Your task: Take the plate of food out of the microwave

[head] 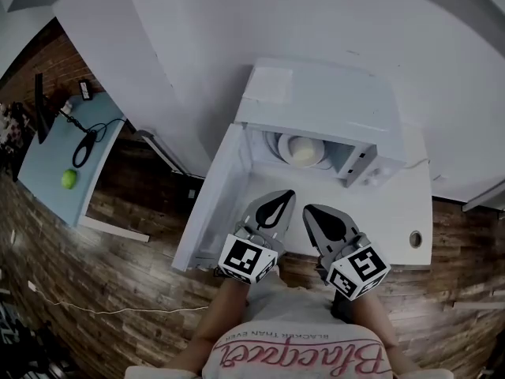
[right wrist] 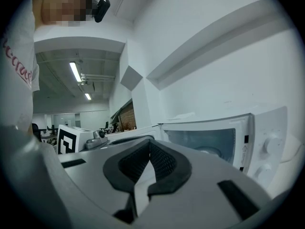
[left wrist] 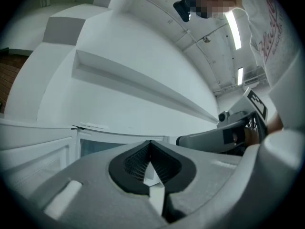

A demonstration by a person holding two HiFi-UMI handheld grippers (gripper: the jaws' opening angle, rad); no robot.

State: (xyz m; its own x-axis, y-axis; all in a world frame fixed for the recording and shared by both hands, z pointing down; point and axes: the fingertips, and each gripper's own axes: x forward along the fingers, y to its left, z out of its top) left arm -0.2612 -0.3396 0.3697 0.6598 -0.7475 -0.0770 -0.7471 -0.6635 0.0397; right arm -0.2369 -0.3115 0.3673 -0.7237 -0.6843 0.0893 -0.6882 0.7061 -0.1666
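A white microwave (head: 316,101) stands on a white table (head: 394,212), its door (head: 229,172) swung open to the left. Inside the cavity lies a white plate (head: 276,144) with a pale mound of food (head: 302,150). In the right gripper view the cavity (right wrist: 205,140) shows with the plate dim inside. Both grippers hover level over the table in front of the opening. My left gripper (head: 287,195) (left wrist: 151,144) is shut with nothing in it. To its right, my right gripper (head: 308,209) (right wrist: 150,142) is shut and empty too.
The control panel with knobs (right wrist: 270,144) is at the microwave's right. A white wall rises right behind it. A round hole (head: 416,238) is in the table's right front corner. At far left a light blue table (head: 47,172) carries a green ball (head: 69,178) and a black cable (head: 85,144).
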